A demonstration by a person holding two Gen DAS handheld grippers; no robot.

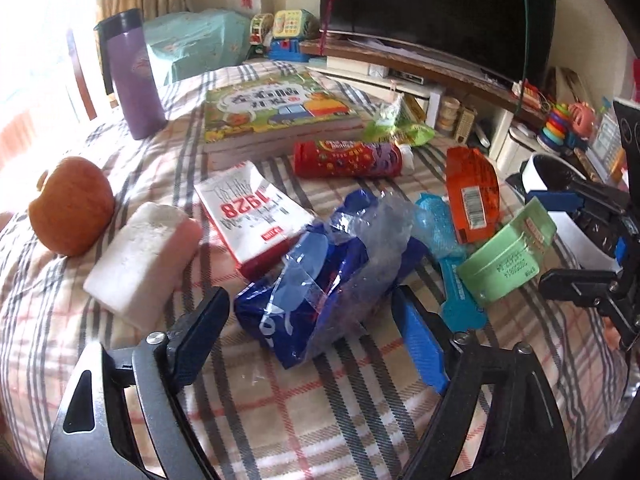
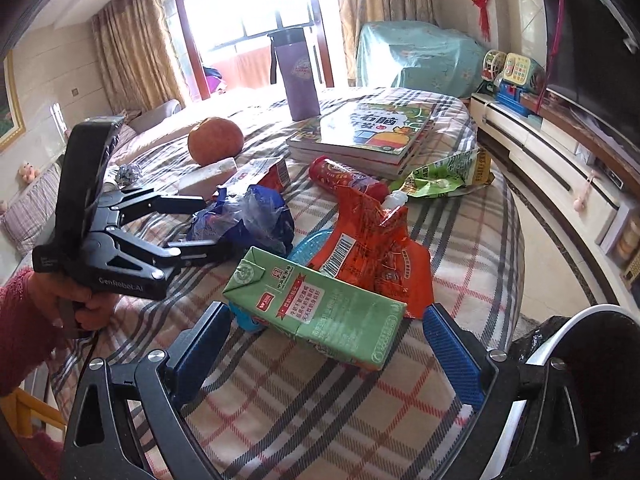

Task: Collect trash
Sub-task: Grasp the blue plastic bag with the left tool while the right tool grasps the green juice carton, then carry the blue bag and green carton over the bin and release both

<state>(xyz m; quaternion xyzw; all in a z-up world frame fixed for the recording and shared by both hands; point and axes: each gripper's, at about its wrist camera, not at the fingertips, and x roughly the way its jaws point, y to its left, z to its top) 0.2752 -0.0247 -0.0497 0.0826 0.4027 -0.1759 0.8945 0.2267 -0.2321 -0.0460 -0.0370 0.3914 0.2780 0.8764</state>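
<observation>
Left gripper [image 1: 312,320]: jaws wide apart, blue plastic bag [image 1: 320,280] between them, ungripped.
Right gripper [image 2: 326,324]: jaws wide apart, green drink carton [image 2: 316,308] between them, ungripped.

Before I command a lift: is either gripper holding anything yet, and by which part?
Nothing is held. The left gripper is open around the blue plastic bag; the right gripper is open around the green carton.

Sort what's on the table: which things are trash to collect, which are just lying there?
Trash: blue plastic bag, green carton, orange wrapper, green snack bag.
Lying about: orange, books, purple flask.
</observation>
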